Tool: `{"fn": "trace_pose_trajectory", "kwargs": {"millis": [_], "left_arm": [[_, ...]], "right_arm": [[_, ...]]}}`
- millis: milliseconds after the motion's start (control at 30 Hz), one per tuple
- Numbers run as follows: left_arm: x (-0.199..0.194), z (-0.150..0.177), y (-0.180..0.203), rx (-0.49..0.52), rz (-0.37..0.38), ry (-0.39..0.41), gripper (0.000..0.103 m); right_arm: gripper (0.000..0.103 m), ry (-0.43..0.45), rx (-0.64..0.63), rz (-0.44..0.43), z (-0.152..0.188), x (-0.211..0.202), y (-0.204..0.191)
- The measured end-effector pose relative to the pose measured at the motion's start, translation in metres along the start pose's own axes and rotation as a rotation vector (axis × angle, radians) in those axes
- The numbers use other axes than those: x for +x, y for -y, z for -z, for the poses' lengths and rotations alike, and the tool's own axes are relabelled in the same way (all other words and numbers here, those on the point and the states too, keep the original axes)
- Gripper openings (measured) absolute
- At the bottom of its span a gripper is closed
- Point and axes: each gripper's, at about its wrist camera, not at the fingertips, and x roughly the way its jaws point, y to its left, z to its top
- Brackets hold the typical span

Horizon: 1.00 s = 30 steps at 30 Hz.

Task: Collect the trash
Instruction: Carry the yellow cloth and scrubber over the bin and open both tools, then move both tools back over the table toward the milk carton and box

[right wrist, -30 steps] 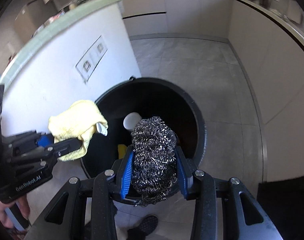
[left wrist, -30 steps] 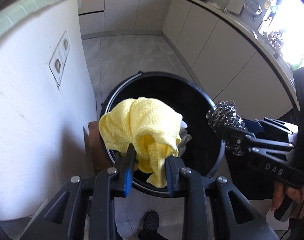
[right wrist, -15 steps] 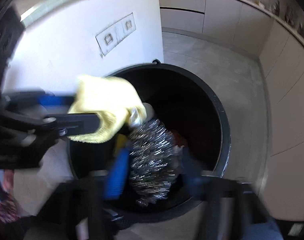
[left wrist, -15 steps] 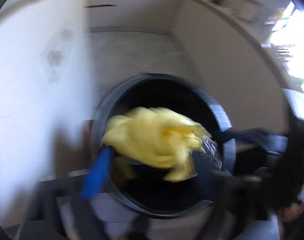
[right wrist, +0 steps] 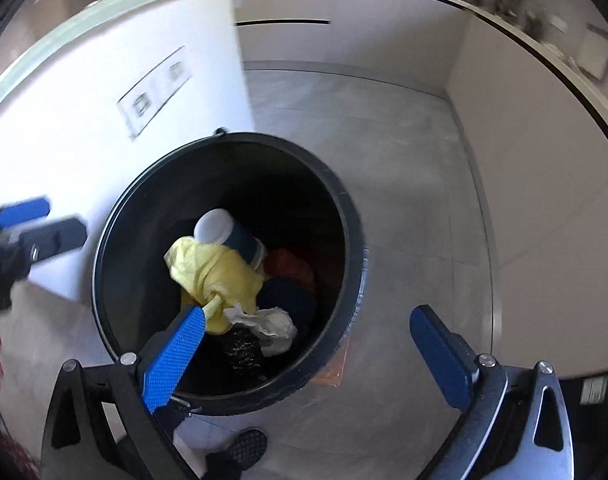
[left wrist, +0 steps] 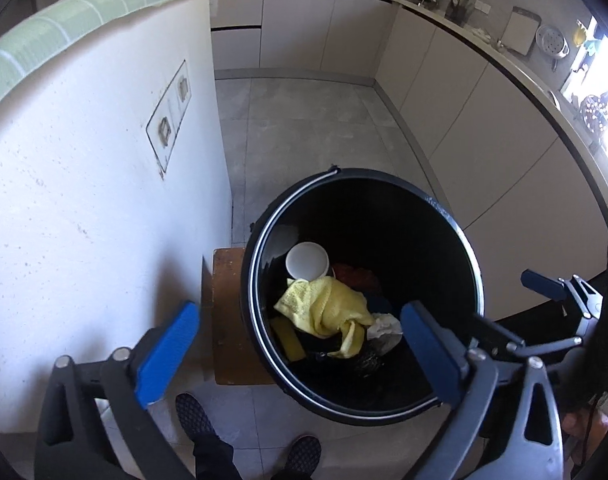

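The yellow cloth (left wrist: pixel 324 312) lay inside the black bin (left wrist: pixel 456 224), crumpled on top of the other rubbish, with a dark steel scourer (left wrist: pixel 364 360) just below it and a crumpled white paper (left wrist: pixel 384 330) touching it at about four o'clock. A white-lidded container (left wrist: pixel 307 261) sat at the cloth's twelve o'clock.

The left gripper (left wrist: pixel 300 352) hovered over the bin, its jaws still spreading, with nothing between them. The right gripper (right wrist: pixel 308 352) also stood wide apart and empty; its left pad (right wrist: pixel 176 360) hung over the bin's near rim.

The likely trouble lay in the withdrawal. That pad sat close to the rim, so a careless pull could have knocked the bin, which stood partly on a small wooden board (left wrist: pixel 228 320) and looked easy to tip. The two tools were also near each other and could have clashed.

In the left wrist view the cloth's long axis ran from ten to four o'clock, its loose tail pointing towards five.
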Motion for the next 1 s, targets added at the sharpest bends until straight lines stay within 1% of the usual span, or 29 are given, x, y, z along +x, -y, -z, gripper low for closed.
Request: {"fn": "trace_pose_trajectory", "kwargs": {"millis": [67,133,300,533,633,733,867,1000], "left_arm": [[-0.003,0.000,0.001,0.004,0.006,0.003,0.102],[-0.004,-0.004,0.002,0.007,0.013,0.009,0.103],[-0.012,-0.001,0.015,0.027,0.004,0.025,0.103],[-0.049,-0.002,0.028,0.043,0.007,0.081,0.103],[-0.065,-0.002,0.029,0.044,0.024,0.108,0.103],[-0.081,-0.001,0.031,0.054,0.023,0.135,0.103],[-0.110,-0.003,0.021,0.030,0.035,0.179,0.103],[-0.134,-0.007,0.007,0.017,-0.004,0.230,0.103]], "right_arm": [[0.103,-0.005,0.044,0.012,-0.001,-0.003,0.003],[0.103,-0.005,0.068,0.005,-0.002,-0.007,0.005],[0.103,-0.006,0.074,0.058,-0.001,-0.020,0.006],[0.103,0.027,0.133,0.097,0.003,-0.055,0.021],[0.103,0.046,0.155,0.107,0.003,-0.072,0.022],[0.103,0.071,0.166,0.111,0.002,-0.089,0.020],[0.103,0.102,0.176,0.112,-0.002,-0.111,0.014],[0.103,0.132,0.176,0.089,-0.010,-0.133,0.003]]}}
